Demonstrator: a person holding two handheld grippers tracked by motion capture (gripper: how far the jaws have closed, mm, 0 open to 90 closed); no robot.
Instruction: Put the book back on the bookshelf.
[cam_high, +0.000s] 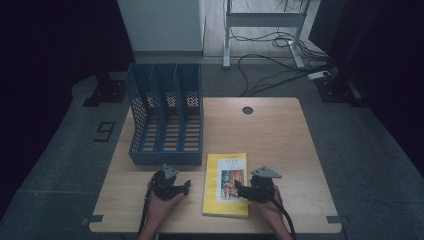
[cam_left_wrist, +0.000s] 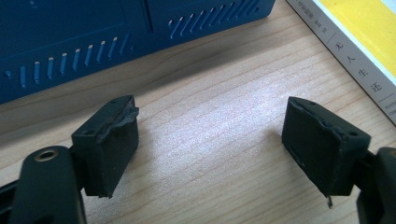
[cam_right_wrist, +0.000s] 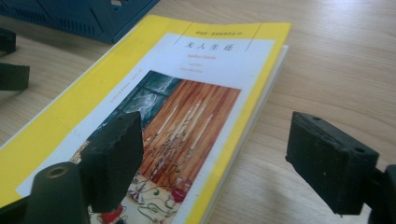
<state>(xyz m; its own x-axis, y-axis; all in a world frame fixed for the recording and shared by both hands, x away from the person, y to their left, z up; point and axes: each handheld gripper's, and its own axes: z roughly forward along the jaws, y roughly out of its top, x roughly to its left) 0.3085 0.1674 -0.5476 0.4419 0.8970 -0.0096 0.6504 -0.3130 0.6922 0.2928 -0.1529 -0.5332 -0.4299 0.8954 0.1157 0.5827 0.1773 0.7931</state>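
From the high view, a yellow book (cam_high: 226, 184) lies flat near the table's (cam_high: 280, 135) front edge, just right of a blue file organizer (cam_high: 166, 115). The left gripper (cam_high: 186, 186) rests left of the book, the right gripper (cam_high: 239, 188) at its right edge.

In the left gripper view, its jaws stand wide apart over bare wood, holding nothing.

In the right gripper view, its jaws gape wide, one over the cover, one beyond the book's edge, gripping nothing.

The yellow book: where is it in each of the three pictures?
High view: yellow book lies flat at the table's near edge, between both grippers.
Left gripper view: its spine runs down the upper right corner.
Right gripper view: its cover spreads across the left and centre.
Shared landmark: blue file rack.
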